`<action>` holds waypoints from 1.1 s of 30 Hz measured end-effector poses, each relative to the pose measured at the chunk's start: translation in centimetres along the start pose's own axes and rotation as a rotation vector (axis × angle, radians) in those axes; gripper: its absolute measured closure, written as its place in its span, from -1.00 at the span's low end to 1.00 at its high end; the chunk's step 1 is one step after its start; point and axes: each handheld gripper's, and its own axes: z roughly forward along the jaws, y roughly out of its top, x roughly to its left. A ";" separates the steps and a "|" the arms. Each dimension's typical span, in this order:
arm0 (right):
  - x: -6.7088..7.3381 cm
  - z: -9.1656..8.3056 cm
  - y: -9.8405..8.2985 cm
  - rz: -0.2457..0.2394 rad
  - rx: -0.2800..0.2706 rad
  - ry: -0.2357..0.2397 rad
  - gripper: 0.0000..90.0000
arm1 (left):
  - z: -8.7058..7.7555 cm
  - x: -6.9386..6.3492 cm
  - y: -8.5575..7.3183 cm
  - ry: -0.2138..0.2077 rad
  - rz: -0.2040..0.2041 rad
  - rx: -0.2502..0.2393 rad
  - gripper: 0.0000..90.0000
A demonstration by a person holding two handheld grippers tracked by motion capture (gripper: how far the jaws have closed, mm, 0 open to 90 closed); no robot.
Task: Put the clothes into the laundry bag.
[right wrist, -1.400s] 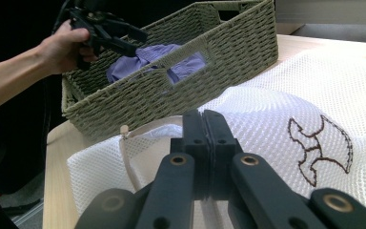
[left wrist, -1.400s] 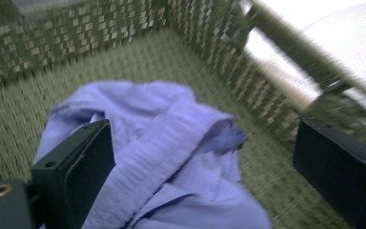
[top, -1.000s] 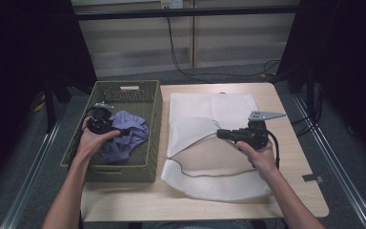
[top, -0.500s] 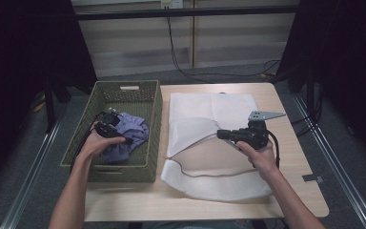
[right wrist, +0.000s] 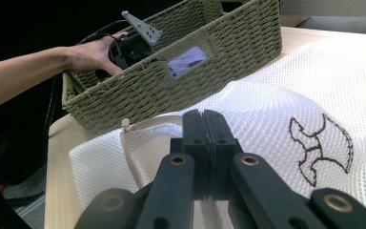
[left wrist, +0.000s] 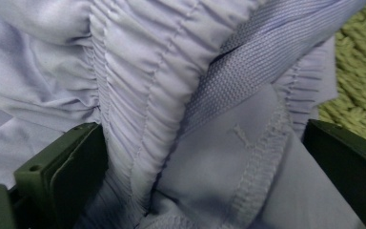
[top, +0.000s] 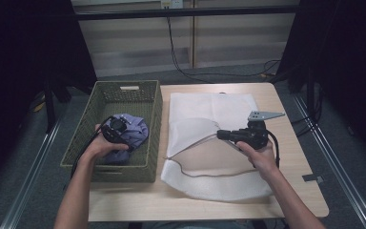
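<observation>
Left gripper (top: 116,131): you have it down inside the basket (top: 89,123), pointing into the cloth (top: 134,133).
Left jaws: spread apart, one at each bottom corner of the left gripper view, with the cloth's gathered waistband (left wrist: 138,95) bunched between them; the pads are not pressing on it.
Cloth: a pale lilac garment lying crumpled in the near half of the basket; from the right gripper view a patch of it (right wrist: 187,60) shows through the basket's handle slot.
Basket: green woven, on the left side of the surface (top: 290,143), just beside the bag (top: 209,107).
Right gripper (top: 226,135): you hold it level over the middle of the bag, pointing towards the basket.
Right jaws: closed tight together on the bag's upper mesh layer, which stands lifted off the lower layer so the mouth gapes towards the basket.
Bag: white mesh, spread flat across the right half of the surface, with a beige trimmed opening edge (right wrist: 132,148) and a dark embroidered mark (right wrist: 320,145) just beside your right jaws.
Your hands: the left one (top: 100,145) rests in the basket, the right one (top: 259,155) on the bag.
</observation>
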 end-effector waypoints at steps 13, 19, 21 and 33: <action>0.0 0.0 -0.1 -0.006 0.004 -0.007 0.98 | -0.7 0.0 0.9 0.056 -0.087 0.060 -0.53; 0.0 0.1 -0.1 -0.008 0.005 -0.007 0.98 | -1.5 0.9 0.5 0.031 -0.148 0.009 0.05; -0.1 0.1 -0.1 -0.006 0.003 -0.007 0.98 | -1.7 1.1 0.5 0.038 -0.163 0.003 0.23; -0.2 0.0 0.0 -0.002 -0.001 -0.010 0.98 | -2.9 1.4 0.2 0.053 -0.203 -0.077 0.55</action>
